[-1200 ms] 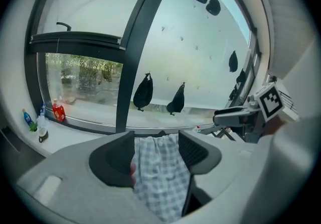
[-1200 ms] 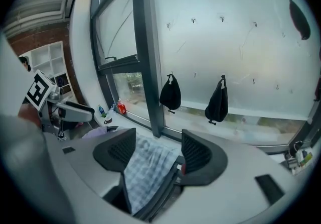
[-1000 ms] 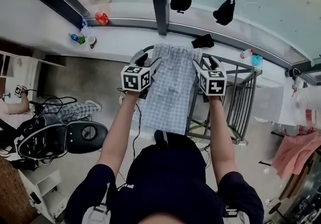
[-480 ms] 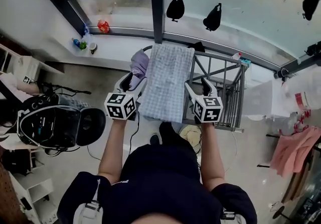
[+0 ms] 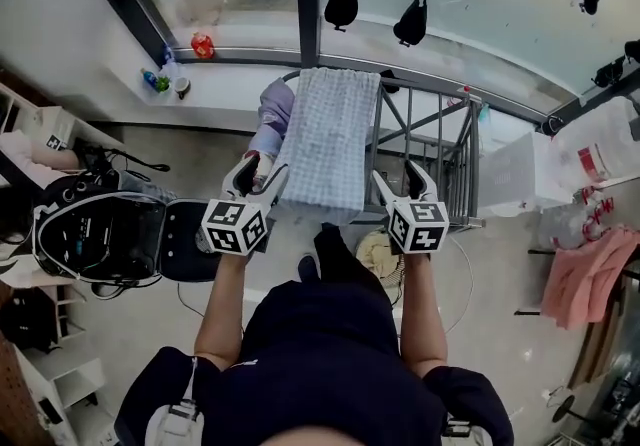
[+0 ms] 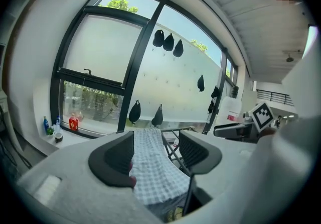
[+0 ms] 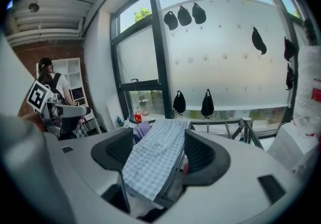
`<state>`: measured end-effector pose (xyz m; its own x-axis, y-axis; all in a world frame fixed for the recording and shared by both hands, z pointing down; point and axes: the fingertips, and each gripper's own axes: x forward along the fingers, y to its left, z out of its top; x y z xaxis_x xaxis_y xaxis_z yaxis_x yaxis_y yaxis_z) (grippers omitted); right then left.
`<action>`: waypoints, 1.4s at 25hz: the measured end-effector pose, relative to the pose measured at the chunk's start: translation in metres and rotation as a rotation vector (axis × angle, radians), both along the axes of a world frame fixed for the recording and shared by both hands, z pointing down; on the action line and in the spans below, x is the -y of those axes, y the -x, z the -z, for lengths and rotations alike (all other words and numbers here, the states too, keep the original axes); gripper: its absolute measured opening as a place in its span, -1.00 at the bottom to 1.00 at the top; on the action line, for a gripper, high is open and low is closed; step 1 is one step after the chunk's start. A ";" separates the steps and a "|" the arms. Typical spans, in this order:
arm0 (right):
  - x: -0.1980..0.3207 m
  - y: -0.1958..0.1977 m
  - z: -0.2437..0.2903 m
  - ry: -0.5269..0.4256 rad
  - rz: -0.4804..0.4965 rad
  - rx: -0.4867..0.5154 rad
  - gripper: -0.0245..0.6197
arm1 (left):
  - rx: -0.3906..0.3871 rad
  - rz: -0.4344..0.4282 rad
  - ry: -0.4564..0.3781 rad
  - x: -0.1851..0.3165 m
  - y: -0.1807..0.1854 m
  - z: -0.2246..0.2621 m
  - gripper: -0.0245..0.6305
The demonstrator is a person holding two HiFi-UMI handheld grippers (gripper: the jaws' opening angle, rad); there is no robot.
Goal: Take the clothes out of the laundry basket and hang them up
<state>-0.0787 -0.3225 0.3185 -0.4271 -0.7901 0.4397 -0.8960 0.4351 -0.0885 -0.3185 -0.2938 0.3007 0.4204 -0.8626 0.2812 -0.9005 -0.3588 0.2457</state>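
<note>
Blue-and-white checked cloth [image 5: 325, 139] [image 6: 150, 168] [image 7: 155, 157], draped lengthwise over the top bars of the metal drying rack [image 5: 440, 149] [image 7: 241, 127] in front of the window. Spread flat, near edge hanging down the rack's near side. Just beside it on the left end of the rack, a lilac garment [image 5: 272, 114] [image 7: 142, 130], bunched.

Left gripper [image 5: 258, 174] [image 6: 156, 155]: jaws standing wide apart, nothing between the pads, held just short of the cloth's near left corner, apart from it. Right gripper [image 5: 398, 179] [image 7: 158, 155]: likewise wide open and empty, near the cloth's right edge, not touching. Both aimed toward the rack, slightly downward.

Farther out: black pouches [image 5: 341, 4] hanging on the frosted window pane, a red bottle [image 5: 203, 44] on the sill, a pink cloth [image 5: 585, 294] at the far right.
</note>
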 end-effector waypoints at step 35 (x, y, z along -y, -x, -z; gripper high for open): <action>-0.261 -0.211 0.010 -0.027 0.003 0.078 0.05 | -0.014 -0.073 0.040 -0.231 -0.248 -0.013 -0.09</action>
